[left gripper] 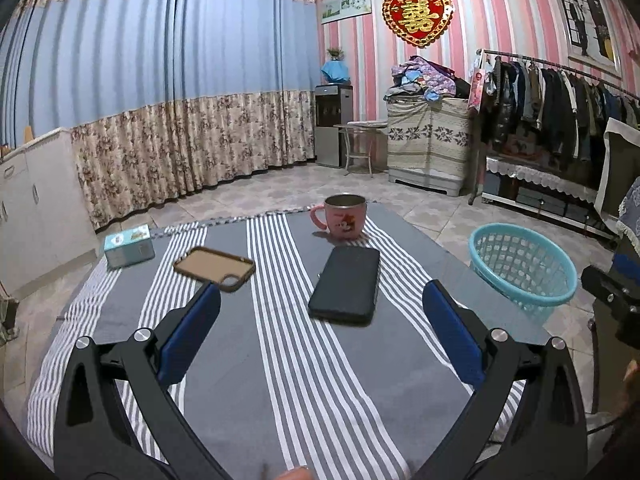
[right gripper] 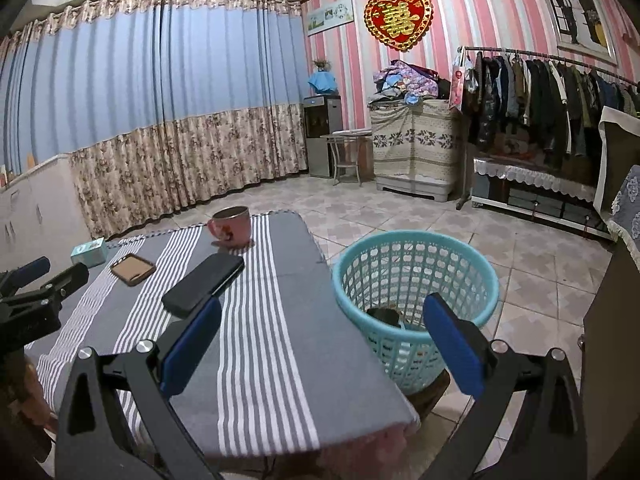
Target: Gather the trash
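Above the striped table [left gripper: 280, 380], both grippers' jaws gape beside the basket [right gripper: 416, 280].

dark item in basket [right gripper: 416, 288] perhaps trash, half hidden, tissue box [left gripper: 129, 246] print unreadable

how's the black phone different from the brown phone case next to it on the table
The black phone is a solid, closed dark slab; the brown phone case is an empty tan shell with a raised rim and a camera cutout. The phone looks thicker and lies just in front of the pink mug; the case sits further left, nearer the teal box. Both lie flat on the striped cloth, untouched by either claw.
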Action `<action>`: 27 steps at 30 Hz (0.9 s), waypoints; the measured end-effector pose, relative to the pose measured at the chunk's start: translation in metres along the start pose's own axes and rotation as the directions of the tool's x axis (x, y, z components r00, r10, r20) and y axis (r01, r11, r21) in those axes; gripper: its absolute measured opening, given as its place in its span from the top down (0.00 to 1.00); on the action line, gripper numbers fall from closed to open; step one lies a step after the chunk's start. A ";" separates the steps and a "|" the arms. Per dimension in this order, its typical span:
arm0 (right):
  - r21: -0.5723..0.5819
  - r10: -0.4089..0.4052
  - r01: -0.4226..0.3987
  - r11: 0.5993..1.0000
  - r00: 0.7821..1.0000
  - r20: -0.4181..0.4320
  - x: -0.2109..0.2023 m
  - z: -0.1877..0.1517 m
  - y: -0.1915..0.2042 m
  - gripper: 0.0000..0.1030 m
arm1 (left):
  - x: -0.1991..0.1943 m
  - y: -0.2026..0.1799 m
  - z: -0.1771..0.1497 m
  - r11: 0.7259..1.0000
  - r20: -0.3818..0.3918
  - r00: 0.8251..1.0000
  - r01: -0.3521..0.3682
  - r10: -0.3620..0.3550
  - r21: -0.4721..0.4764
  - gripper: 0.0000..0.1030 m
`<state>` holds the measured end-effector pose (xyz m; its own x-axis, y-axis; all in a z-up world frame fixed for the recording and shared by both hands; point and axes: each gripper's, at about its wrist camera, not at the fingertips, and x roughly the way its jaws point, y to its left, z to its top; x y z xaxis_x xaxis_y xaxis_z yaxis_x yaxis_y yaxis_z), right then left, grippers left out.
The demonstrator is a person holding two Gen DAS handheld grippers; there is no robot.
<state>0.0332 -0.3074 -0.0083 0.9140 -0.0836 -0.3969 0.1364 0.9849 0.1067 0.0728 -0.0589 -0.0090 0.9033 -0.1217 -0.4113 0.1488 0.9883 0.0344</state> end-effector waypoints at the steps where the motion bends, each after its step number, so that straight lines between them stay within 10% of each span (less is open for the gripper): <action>1: 0.000 -0.004 0.004 1.000 1.000 0.000 -0.002 -0.003 0.002 0.04 | -0.003 -0.001 -0.003 1.000 0.002 1.000 0.001 -0.001 0.003 0.05; 27: -0.068 -0.020 0.021 0.997 0.999 0.025 -0.007 -0.006 0.041 0.04 | -0.019 0.013 -0.007 1.000 0.054 0.998 -0.009 0.010 -0.011 0.05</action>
<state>0.0297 -0.2653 -0.0067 0.9206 -0.1067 -0.3756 0.1296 0.9909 0.0362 0.0543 -0.0432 -0.0070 0.9252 -0.1167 -0.3612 0.1361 0.9903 0.0287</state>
